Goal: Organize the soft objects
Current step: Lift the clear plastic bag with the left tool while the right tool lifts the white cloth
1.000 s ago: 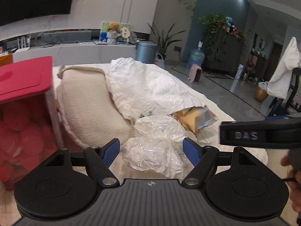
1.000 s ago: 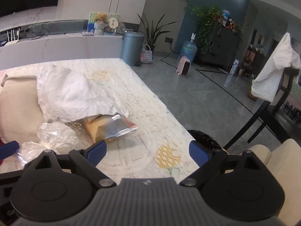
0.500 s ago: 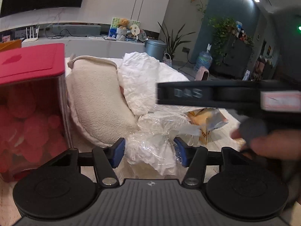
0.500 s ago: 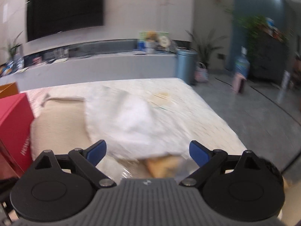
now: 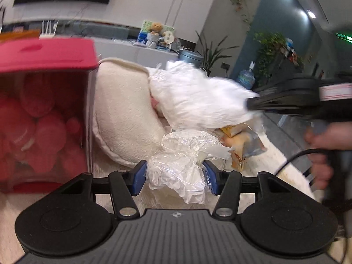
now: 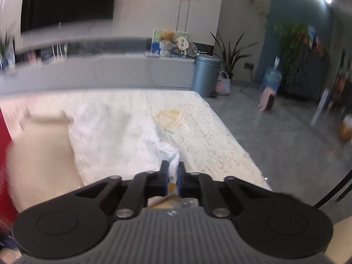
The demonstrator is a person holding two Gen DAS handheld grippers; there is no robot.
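Note:
My left gripper [image 5: 175, 177] is shut on a crumpled clear plastic bag [image 5: 178, 169] with white stuffing, its blue pads pressed on both sides. Behind the bag lie a cream pillow [image 5: 125, 114] and a white fluffy cloth [image 5: 198, 96]. My right gripper [image 6: 172, 171] is shut on a pinched corner of the white cloth [image 6: 114, 136]. In the left wrist view the right gripper [image 5: 249, 105] comes in from the right and bites the cloth's edge, with a hand on its handle. A yellow and silver snack packet [image 5: 242, 145] lies under the cloth's edge.
A red-lidded clear box [image 5: 44, 110] of red soft shapes stands at the left, against the cream pillow [image 6: 41, 154]. The table [image 6: 209, 136] has a pale marbled top with a cream round mat [image 6: 169, 118]. Its right edge drops to grey floor; a blue-grey bin [image 6: 205, 74] stands beyond.
My right gripper swung left from the table's edge to the white cloth and shut on its corner. My left gripper closed on the plastic bag and rolled slightly.

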